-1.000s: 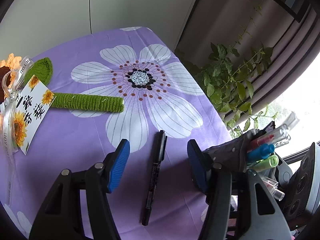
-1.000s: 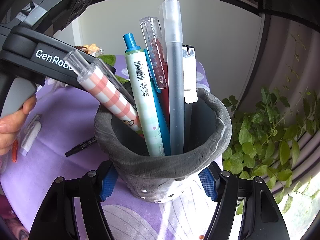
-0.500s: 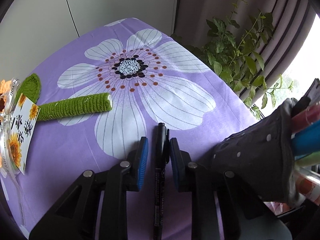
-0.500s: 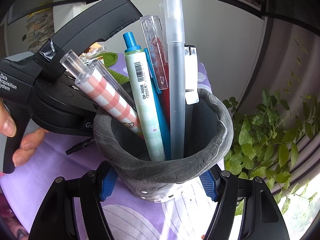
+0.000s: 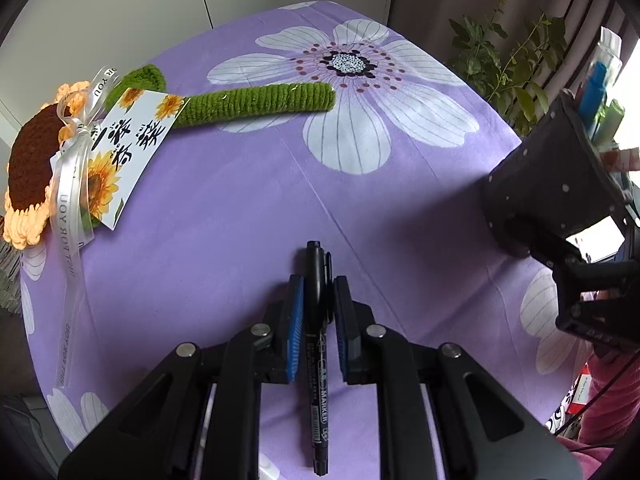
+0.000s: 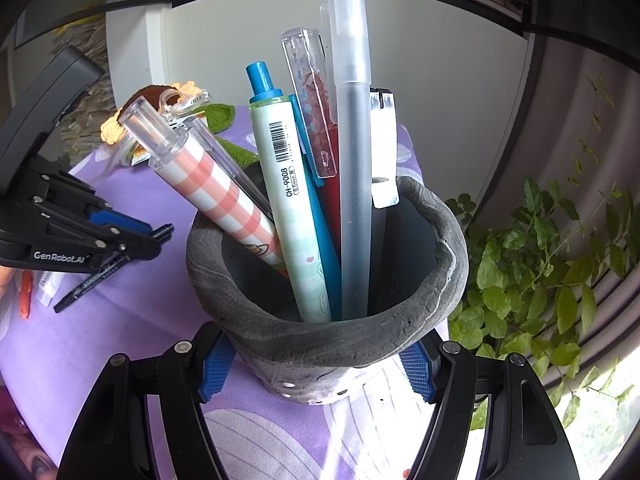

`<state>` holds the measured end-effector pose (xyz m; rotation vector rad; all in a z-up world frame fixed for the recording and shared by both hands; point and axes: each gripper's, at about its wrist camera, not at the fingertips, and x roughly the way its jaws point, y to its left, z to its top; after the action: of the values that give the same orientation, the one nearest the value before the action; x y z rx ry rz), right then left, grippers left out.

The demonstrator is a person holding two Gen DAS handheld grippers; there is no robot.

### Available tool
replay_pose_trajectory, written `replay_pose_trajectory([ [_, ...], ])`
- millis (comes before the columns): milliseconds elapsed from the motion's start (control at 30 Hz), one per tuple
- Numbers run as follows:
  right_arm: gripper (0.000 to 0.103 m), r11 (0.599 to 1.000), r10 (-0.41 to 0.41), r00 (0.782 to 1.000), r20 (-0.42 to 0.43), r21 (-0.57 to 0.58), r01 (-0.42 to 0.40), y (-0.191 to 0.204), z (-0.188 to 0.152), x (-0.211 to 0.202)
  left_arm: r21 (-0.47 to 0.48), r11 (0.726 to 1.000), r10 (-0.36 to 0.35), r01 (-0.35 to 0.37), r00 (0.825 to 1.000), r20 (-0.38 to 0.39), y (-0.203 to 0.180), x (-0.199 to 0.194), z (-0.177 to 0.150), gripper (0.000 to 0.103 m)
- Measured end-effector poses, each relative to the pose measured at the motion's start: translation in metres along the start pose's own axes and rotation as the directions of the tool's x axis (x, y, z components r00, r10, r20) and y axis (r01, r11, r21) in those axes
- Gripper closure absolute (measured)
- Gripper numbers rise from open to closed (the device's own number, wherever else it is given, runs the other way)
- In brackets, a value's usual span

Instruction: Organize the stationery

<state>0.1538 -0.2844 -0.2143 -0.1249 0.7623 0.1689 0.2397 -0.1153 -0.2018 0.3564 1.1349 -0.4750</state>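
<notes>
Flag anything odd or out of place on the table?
Nothing damaged or spilled. One black marker is outside the gray pen cup, clamped in the left tool. A crochet sunflower lies on the purple cloth, not stationery.

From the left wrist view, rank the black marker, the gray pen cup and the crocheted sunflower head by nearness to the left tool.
1. Black marker: between the left tool's pads.
2. Gray pen cup: right side.
3. Crocheted sunflower head: far left edge.

Black tools (image 5: 316,316), blue ribbed pads (image 5: 295,328)
</notes>
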Motion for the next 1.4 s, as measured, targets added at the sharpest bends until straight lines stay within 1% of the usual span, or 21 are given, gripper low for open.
replay_pose_trajectory([
  [67,0.031,1.000,0.000,1.000,0.000,0.000,0.000,0.000,0.000,0.000,0.013,1.000,0.009,-0.009,1.000,0.007,-0.004,-0.001,-0.002,0.080],
  [100,0.031,1.000,-0.001,1.000,0.000,-0.001,0.001,0.000,0.000,0.000,0.017,1.000,0.010,-0.010,1.000,0.011,-0.005,-0.001,-0.001,0.072],
  [133,0.031,1.000,-0.002,1.000,-0.001,-0.002,0.002,0.001,0.000,0.000,0.016,1.000,0.012,-0.013,1.000,0.014,-0.006,0.000,0.000,0.067],
  [167,0.031,1.000,-0.003,1.000,-0.003,-0.002,0.003,0.000,0.000,0.000,0.014,1.000,0.019,-0.019,1.000,0.016,-0.007,0.001,0.002,0.067],
  [300,0.031,1.000,-0.006,1.000,-0.003,-0.002,0.006,0.002,-0.001,-0.002,0.007,0.999,0.036,-0.037,0.999,0.018,-0.009,0.008,0.011,0.068],
  [367,0.031,1.000,-0.007,1.000,-0.003,-0.001,0.007,0.002,-0.001,-0.002,0.005,1.000,0.025,-0.025,1.000,0.010,-0.009,0.007,0.012,0.076],
  [400,0.031,1.000,-0.007,1.000,-0.003,-0.002,0.007,0.003,-0.001,-0.002,0.009,1.000,0.015,-0.015,1.000,0.005,-0.009,0.007,0.011,0.091],
  [500,0.031,1.000,-0.006,1.000,-0.003,-0.002,0.006,0.003,-0.001,-0.002,0.017,0.999,0.034,-0.034,0.999,0.002,-0.011,0.003,0.008,0.091],
  [600,0.031,1.000,-0.006,1.000,-0.003,-0.002,0.006,0.003,-0.001,-0.002,-0.003,1.000,-0.001,0.001,1.000,0.027,-0.008,-0.011,0.005,0.091],
  [700,0.031,1.000,-0.006,1.000,-0.003,-0.002,0.006,0.003,-0.001,-0.002,-0.005,1.000,-0.025,0.026,0.995,0.095,-0.010,-0.039,0.006,0.092],
  [767,0.031,1.000,-0.005,1.000,-0.003,-0.003,0.005,0.003,-0.001,-0.002,0.003,0.999,-0.037,0.037,0.987,0.155,-0.014,-0.064,0.007,0.092],
  [833,0.031,1.000,-0.003,1.000,-0.003,-0.005,0.003,0.003,-0.001,-0.002,0.010,0.998,-0.060,0.060,0.973,0.221,-0.018,-0.091,0.008,0.093],
  [933,0.031,1.000,-0.002,1.000,-0.004,-0.007,0.002,0.004,-0.001,-0.001,0.028,0.996,-0.094,0.089,0.943,0.319,-0.027,-0.131,0.010,0.095],
  [1100,0.031,1.000,-0.002,1.000,-0.004,-0.006,0.002,0.004,-0.001,-0.001,0.076,0.988,-0.157,0.137,0.877,0.455,-0.042,-0.190,0.016,0.095],
  [1267,0.031,1.000,-0.003,1.000,-0.004,-0.008,0.003,0.004,-0.001,-0.001,0.125,0.979,-0.204,0.163,0.821,0.533,-0.054,-0.231,0.029,0.095],
  [1333,0.031,1.000,-0.004,1.000,-0.004,-0.009,0.004,0.004,-0.001,-0.001,0.143,0.977,-0.213,0.160,0.807,0.552,-0.062,-0.241,0.033,0.095],
  [1400,0.031,1.000,-0.004,1.000,-0.004,-0.009,0.004,0.004,-0.001,-0.001,0.159,0.974,-0.225,0.163,0.800,0.557,-0.070,-0.246,0.036,0.095],
])
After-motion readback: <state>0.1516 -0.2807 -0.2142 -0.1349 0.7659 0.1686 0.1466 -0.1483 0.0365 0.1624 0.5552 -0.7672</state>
